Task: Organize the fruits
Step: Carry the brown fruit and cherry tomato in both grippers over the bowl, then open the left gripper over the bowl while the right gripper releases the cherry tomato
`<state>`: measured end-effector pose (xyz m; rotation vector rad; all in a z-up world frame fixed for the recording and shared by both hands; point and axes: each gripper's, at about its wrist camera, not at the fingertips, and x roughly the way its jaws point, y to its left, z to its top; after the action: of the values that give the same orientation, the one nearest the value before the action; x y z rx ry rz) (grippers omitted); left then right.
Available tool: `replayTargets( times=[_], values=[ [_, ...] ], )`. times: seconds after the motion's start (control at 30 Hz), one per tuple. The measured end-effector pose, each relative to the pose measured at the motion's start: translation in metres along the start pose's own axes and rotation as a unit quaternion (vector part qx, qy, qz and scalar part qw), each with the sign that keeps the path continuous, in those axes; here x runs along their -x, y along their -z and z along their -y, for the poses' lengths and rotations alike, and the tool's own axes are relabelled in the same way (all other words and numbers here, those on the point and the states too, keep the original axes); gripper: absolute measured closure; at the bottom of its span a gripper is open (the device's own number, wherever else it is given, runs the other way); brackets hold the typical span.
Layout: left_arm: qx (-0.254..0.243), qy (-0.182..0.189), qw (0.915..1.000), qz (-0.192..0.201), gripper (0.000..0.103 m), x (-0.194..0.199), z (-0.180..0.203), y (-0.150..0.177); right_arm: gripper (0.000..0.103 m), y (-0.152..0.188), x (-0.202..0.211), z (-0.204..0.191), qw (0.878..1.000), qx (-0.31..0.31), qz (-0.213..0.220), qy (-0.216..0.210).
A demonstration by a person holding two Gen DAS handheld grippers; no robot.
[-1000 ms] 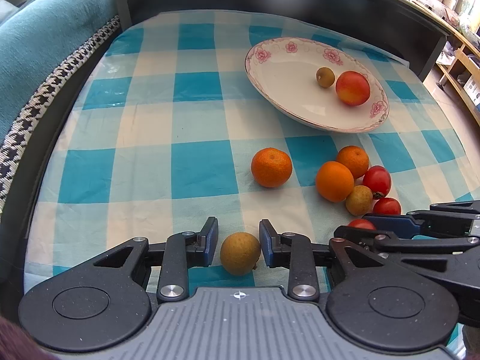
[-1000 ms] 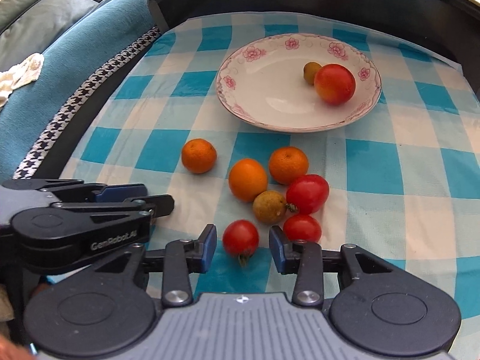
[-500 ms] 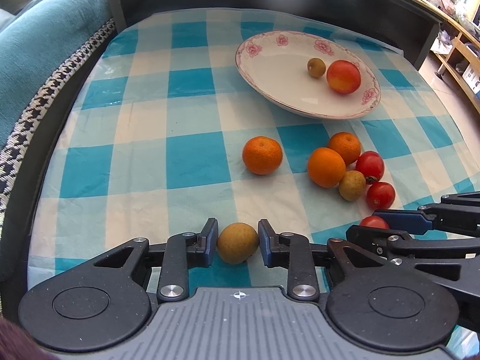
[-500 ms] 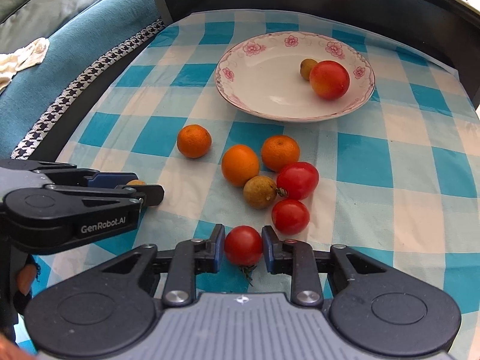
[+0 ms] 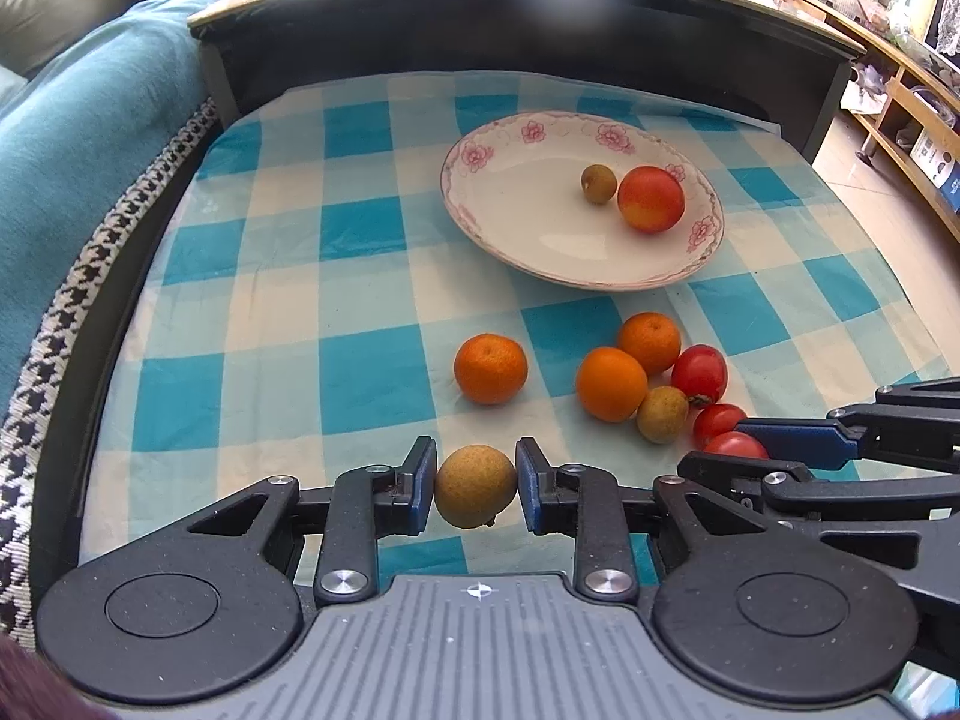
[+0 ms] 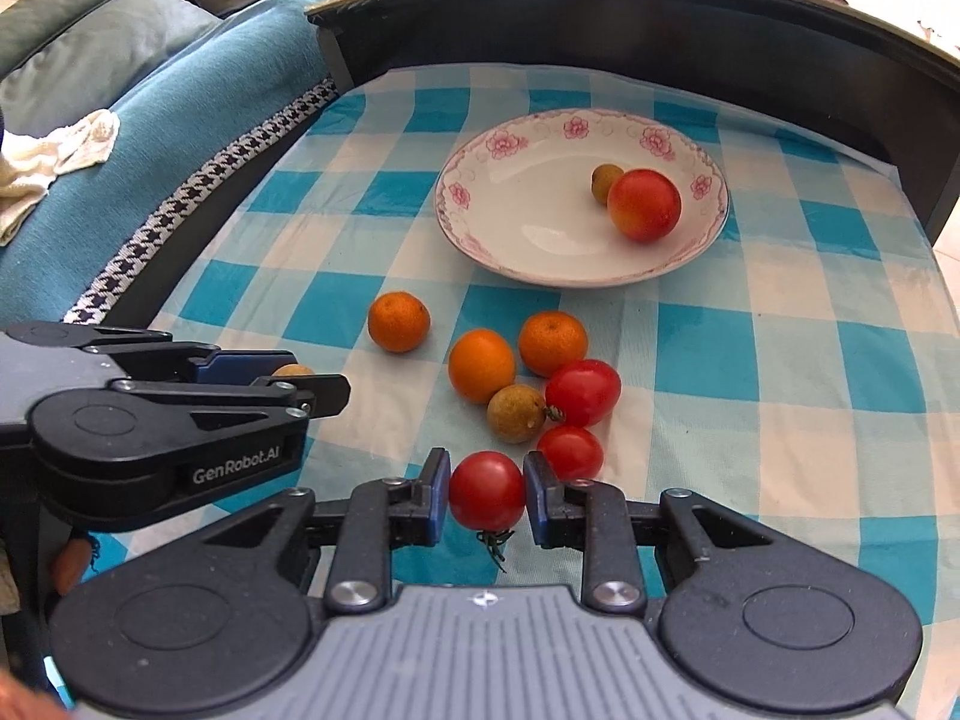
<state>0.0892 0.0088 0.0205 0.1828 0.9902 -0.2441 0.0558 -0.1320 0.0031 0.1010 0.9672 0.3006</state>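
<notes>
the left gripper (image 5: 475, 486) is pinching a brown longan (image 5: 475, 485), a blue pad pressed against each side of it, near the near edge of the checked tablecloth (image 5: 372, 372). just beside it, the right gripper (image 6: 486, 492) is clamped on a red cherry tomato (image 6: 486, 491); its jaws have just been closing, and the pads now sit flush against the tomato, whose green stem hangs below (the stem end points toward the camera).

in the right wrist view the left gripper shows at the left edge, with only a sliver of its longan visible between the fingers. in the left wrist view the right gripper comes in from the right edge, its tomato partly hidden behind the black finger.

the flowered plate (image 6: 510, 252) sits toward the far edge of the cloth, right of the middle, and holds a small longan (image 6: 603, 181) touching a larger red-orange fruit (image 6: 644, 204), both on the plate's right half.

between the plate and the grippers lies loose fruit on the cloth: a lone mandarin (image 6: 398, 321) on the left, apart from the others, then a cluster of two mandarins (image 6: 552, 342) touching each other, another longan (image 6: 516, 413) just in front of them, and two red tomatoes (image 6: 582, 392), the nearer one right behind the right gripper's right finger.

a teal sofa cover (image 6: 150, 138) with a houndstooth border runs along the cloth's left edge, with a cream rag (image 6: 54, 156) lying on it. a dark raised ledge (image 6: 600, 18) backs the far edge, with more fruit on top at its right end.
</notes>
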Motion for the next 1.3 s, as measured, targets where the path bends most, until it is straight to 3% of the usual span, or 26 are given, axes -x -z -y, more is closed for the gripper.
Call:
replayTargets(
  times=[0.73, 1.3],
  values=[
    [-0.016, -0.003, 0.9994, 0.029, 0.067, -0.003, 0.016, -0.042, 0.074, -0.034, 0.01, 0.016, 0.999, -0.019, 0.037, 0.013],
    [-0.005, 0.011, 0.9998, 0.018, 0.068, -0.047, 0.018, -0.087, 0.074, -0.079, -0.021, 0.049, 0.998, -0.031, 0.044, 0.031]
  ],
)
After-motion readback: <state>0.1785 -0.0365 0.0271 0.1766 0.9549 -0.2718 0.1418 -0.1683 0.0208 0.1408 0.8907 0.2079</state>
